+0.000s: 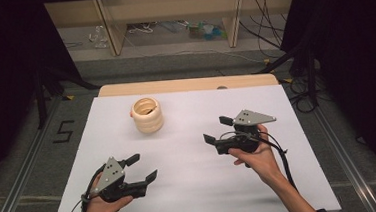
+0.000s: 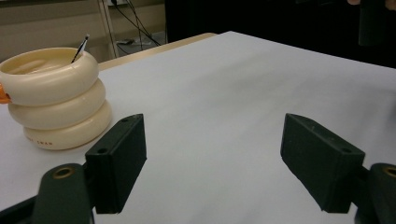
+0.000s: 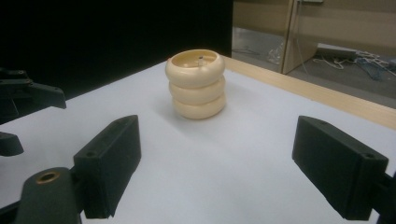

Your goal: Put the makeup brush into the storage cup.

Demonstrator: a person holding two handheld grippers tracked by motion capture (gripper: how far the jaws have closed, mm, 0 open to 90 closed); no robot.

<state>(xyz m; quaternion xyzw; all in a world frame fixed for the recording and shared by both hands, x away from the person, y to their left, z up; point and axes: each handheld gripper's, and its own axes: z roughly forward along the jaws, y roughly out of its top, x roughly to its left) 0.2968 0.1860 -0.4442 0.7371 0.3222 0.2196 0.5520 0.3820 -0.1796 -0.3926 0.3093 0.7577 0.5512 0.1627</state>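
Observation:
A cream holder (image 1: pixel 146 115) made of three stacked rings stands on the white table (image 1: pixel 196 185), back and left of centre. A thin dark stick (image 2: pixel 80 48) leans inside it. My left gripper (image 1: pixel 144 168) is held low at the front left, open and holding nothing, with the holder (image 2: pixel 56 98) ahead to its left. My right gripper (image 1: pixel 216 129) is at the centre right, also open with nothing between its fingers, pointing left towards the holder (image 3: pixel 197 84). In the right gripper view the left gripper (image 3: pixel 23 100) appears at the left edge.
A wooden strip (image 1: pixel 187 84) borders the table's far edge. Beyond it are grey floor, cables (image 1: pixel 271 35) and wooden furniture legs (image 1: pixel 113 31). Dark curtains hang on both sides. A small orange bit (image 2: pixel 3 97) pokes out behind the holder.

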